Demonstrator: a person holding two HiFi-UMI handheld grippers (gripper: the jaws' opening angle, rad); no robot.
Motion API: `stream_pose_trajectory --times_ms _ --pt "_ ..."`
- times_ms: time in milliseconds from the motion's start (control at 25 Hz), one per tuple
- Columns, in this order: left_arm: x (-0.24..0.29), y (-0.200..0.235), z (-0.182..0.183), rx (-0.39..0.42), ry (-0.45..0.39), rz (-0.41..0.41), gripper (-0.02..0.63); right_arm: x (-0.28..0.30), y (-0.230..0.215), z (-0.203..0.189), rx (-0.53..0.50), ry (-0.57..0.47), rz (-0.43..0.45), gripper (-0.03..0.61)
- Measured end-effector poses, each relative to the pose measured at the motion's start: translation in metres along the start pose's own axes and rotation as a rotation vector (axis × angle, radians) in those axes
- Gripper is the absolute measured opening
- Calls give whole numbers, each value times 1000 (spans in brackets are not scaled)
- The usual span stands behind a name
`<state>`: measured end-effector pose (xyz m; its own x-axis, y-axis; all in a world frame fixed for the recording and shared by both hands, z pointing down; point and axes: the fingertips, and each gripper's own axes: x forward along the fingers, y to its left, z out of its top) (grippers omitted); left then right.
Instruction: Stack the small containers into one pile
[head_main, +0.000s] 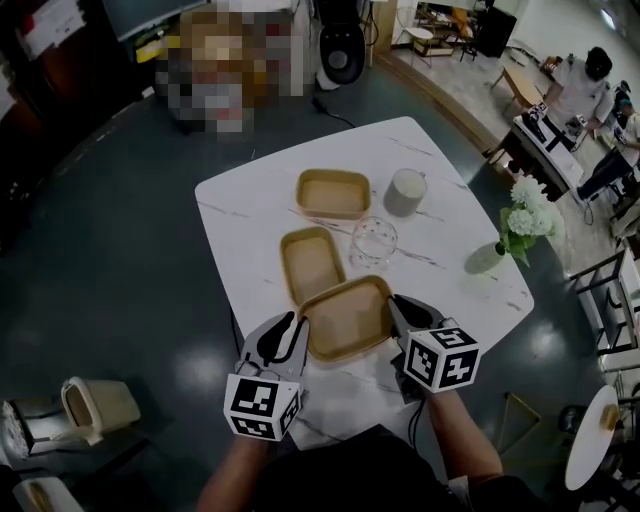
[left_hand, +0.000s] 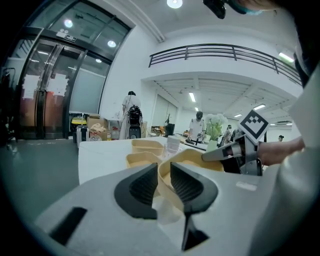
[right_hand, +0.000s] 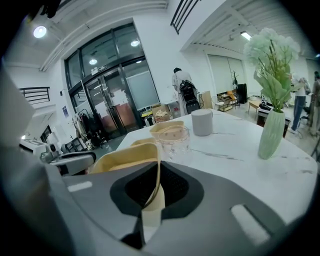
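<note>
- Left gripper (left_hand: 162, 175): my jaws were pinched on the left rim of a tan container (head_main: 347, 317). Its thin wall was caught between the two ribbed black pads.
- Right gripper (right_hand: 156, 186): my jaws were closed on the opposite rim of the same container. The wall ran up between the pads.
- The container hung between my two pairs of jaws, open side up and roughly level.
- Just ahead of both jaws, a second container (head_main: 311, 262) of the same tan lay on the white marbled worktop (head_main: 240, 215).
- From above, the far edge of the held container overlapped the near end of the second one. I could not tell whether they touched.
- Further ahead lay a third container (head_main: 333, 192), set apart from the second.
- Ahead and right of my right jaws stood a clear glass (head_main: 374, 240), just beside the second container.
- Beyond the glass stood a grey cup (head_main: 405, 192), just beside the third container.
- Well off to the right of my right jaws stood a pale vase (head_main: 487, 259) with white flowers, near the worktop's edge.
</note>
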<state>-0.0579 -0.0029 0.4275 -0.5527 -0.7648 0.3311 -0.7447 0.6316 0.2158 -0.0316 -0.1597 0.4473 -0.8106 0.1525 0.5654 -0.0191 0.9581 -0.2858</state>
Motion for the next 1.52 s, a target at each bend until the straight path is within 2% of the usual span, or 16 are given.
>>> stream_pose_trajectory --times_ms 400,920,1280,1520 --pt "-14 47 10 22 12 -52 75 24 35 10 32 -17 -54 14" --pt "-27 81 4 112 92 -259 86 35 72 -2 159 -96 -208 14" --pt "-33 63 2 126 112 -272 110 10 66 -10 254 -148 -255 14" --pt "-39 44 4 114 116 -269 117 -10 61 -15 270 -168 -271 14"
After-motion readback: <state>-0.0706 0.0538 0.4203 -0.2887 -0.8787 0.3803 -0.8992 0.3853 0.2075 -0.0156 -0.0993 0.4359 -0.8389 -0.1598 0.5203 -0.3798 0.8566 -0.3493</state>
